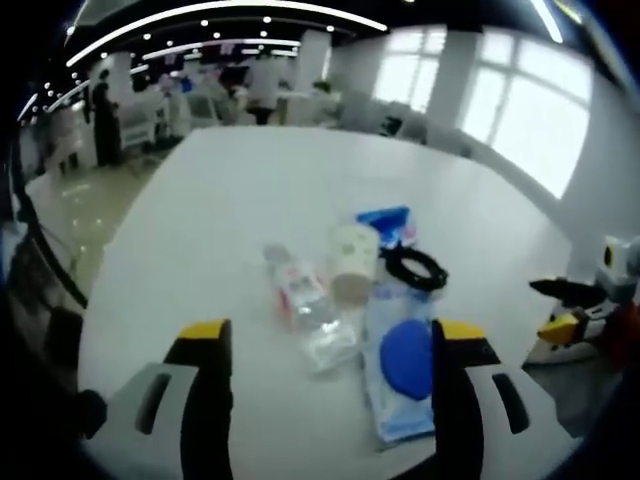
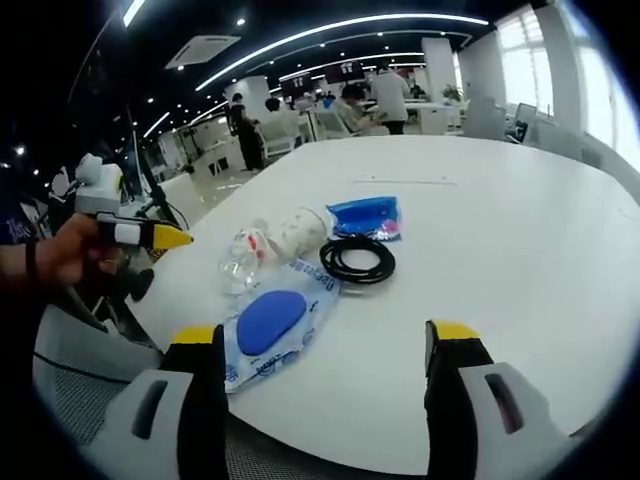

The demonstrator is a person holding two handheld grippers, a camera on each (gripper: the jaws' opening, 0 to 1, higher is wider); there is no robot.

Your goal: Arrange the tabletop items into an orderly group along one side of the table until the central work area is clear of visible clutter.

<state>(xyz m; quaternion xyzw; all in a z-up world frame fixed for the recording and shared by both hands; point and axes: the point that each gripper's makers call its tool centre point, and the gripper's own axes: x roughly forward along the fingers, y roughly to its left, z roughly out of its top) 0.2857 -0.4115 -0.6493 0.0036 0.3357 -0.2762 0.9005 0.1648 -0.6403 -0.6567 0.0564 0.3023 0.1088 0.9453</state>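
Note:
On the white table [image 1: 230,200] lie a clear plastic bottle [image 1: 305,305] on its side, a paper cup [image 1: 352,262] tipped over, a wipes pack with a blue oval lid [image 1: 402,372], a coiled black cable [image 1: 414,267] and a small blue packet [image 1: 390,224]. My left gripper [image 1: 325,350] is open, hovering just short of the bottle and wipes pack. My right gripper [image 2: 325,355] is open over the table's near edge, with the wipes pack [image 2: 272,322], cable [image 2: 357,260], cup [image 2: 298,232], bottle [image 2: 240,262] and blue packet [image 2: 366,216] ahead of it. The other gripper [image 2: 150,236] shows at left, held by a hand.
The table [image 2: 480,220] has wide bare surface beyond and to the right of the items. The right gripper [image 1: 575,310] shows at the table's right edge in the left gripper view. People, desks and chairs stand in the office behind; bright windows line one side.

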